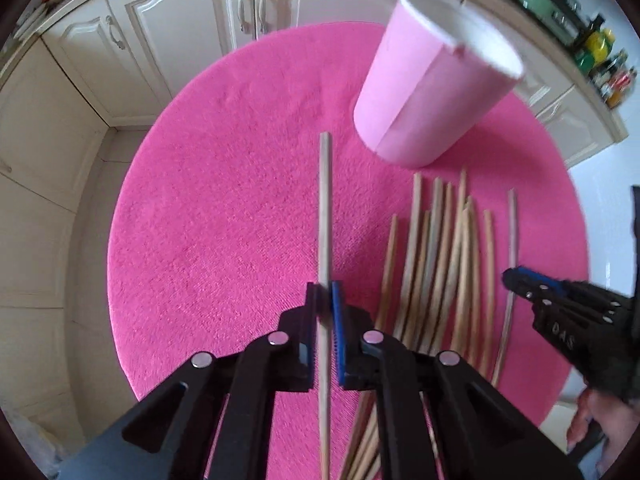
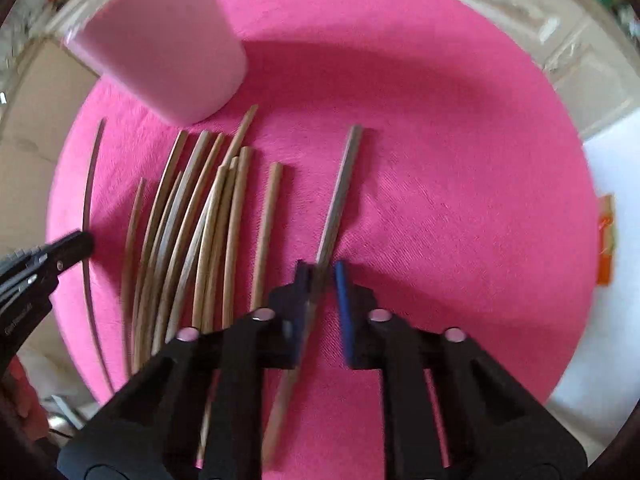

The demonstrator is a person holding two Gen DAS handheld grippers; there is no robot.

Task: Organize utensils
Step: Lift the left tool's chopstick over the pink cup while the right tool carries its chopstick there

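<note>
A round pink mat (image 1: 224,208) carries a pink cup (image 1: 432,88) and several wooden chopsticks (image 1: 444,248) lying side by side. My left gripper (image 1: 325,292) is shut on one chopstick (image 1: 325,200), which points forward above the mat, left of the pile. My right gripper (image 2: 323,272) has its jaws narrowly apart around a greyish chopstick (image 2: 340,192) right of the pile (image 2: 200,220); whether they grip it is unclear. The cup (image 2: 164,40) stands beyond the pile. Each gripper shows in the other's view: the right one (image 1: 516,280), the left one (image 2: 80,240).
Cream kitchen cabinets (image 1: 192,24) run behind the mat. A counter with bottles (image 1: 600,60) is at the far right. An orange object (image 2: 606,240) lies off the mat's right edge on a white surface.
</note>
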